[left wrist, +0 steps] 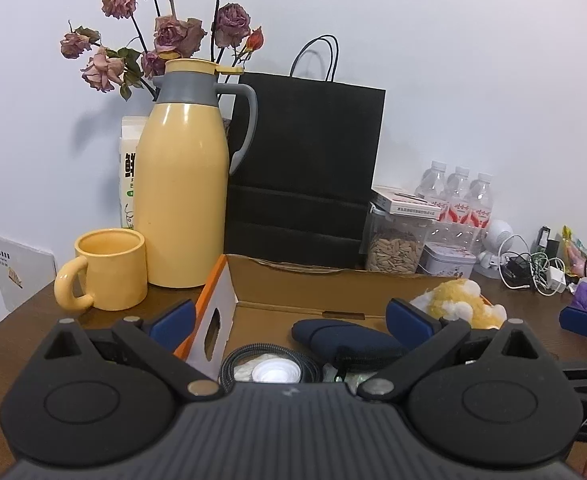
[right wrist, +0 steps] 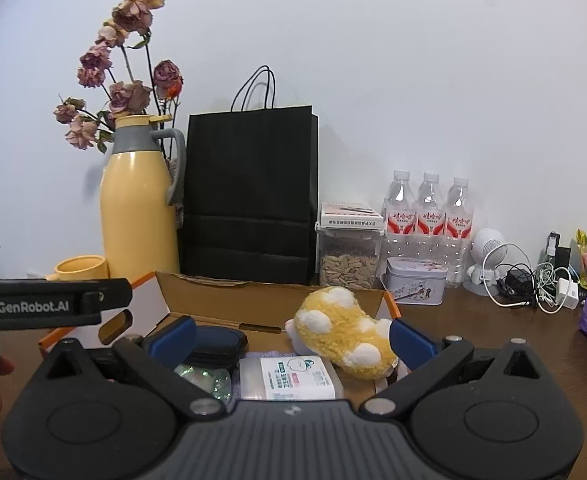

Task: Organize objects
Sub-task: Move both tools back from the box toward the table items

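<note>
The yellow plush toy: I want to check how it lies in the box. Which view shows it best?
The right wrist view: the plush toy shows nearly whole, lying inside the cardboard box. The left wrist view catches only its top, behind a finger of the left gripper.

Desk layout, open box at front centre

Cardboard box sits on the desk; in it lie a plush toy at right, a pouch and a coiled cable at left, and a wipes pack at the near side. Behind the box stands a paper bag; left of the bag a thermos jug, with a mug before it. Right of the bag: a seed jar, a tin, three water bottles behind
</note>
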A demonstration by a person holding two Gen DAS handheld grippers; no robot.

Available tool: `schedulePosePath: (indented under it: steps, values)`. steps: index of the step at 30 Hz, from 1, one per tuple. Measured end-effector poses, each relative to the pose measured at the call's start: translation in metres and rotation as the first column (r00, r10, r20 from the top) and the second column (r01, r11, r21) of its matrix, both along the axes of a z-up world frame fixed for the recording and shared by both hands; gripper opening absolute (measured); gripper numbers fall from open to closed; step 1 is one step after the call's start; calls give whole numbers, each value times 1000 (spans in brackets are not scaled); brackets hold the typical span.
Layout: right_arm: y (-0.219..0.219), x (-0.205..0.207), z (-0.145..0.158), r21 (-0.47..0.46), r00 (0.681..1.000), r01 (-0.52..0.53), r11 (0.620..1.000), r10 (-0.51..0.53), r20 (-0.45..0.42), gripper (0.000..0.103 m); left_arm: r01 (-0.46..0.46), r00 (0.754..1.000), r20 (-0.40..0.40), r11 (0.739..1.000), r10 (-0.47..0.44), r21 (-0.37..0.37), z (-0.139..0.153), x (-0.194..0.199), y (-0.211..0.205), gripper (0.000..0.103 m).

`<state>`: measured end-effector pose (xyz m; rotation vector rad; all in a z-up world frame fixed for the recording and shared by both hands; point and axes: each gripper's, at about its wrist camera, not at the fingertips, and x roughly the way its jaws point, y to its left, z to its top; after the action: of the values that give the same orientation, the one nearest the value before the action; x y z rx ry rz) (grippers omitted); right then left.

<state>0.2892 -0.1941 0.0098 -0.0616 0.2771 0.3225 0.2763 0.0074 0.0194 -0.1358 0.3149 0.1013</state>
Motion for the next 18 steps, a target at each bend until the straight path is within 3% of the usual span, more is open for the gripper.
schedulePosePath:
  steps: [7, 18]
  values:
    - [-5, -19, -6, -32, 1000, -17, 999, 17, 6, 103, 7, 1000, -12, 1000, -7, 12, -7, -19, 4, 103]
    - [-15, -42, -29, -55, 997, -55, 997, 52, -53, 103, -18, 994, -103, 1000, 20, 19, -33, -44, 17, 103]
